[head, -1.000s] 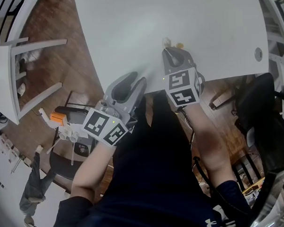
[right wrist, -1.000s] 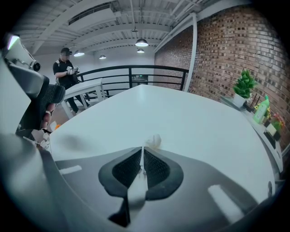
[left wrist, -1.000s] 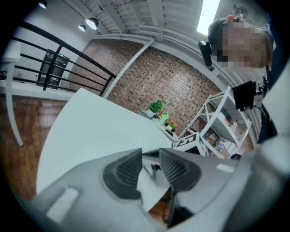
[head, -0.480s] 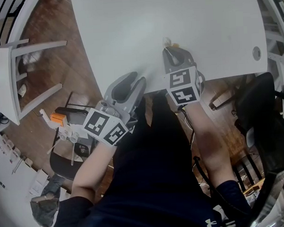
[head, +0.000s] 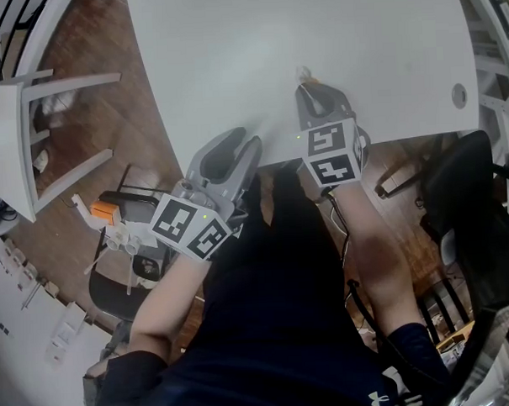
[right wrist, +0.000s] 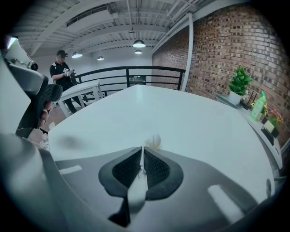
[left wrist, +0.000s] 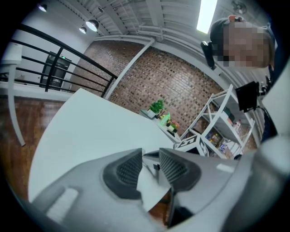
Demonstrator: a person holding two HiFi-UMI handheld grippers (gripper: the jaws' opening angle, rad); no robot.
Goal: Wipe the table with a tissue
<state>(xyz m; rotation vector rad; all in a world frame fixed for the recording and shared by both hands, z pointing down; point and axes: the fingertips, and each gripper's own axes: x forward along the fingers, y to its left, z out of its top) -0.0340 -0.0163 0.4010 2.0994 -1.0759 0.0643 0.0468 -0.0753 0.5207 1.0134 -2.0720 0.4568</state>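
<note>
White table (head: 231, 56) by brick wall, right tool (head: 306, 83) clamped on crumpled tissue (right wrist: 153, 141) — left tool (head: 240, 141) slightly parted, empty

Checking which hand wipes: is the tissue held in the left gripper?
No, the left gripper has its jaws apart with only the table showing between them; the tissue sits pinched in the right gripper.

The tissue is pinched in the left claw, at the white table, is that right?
No, the right claw holds it. The right gripper view shows that claw shut on the tissue, at the white table; the left claw stands open with nothing between its pads.
</note>
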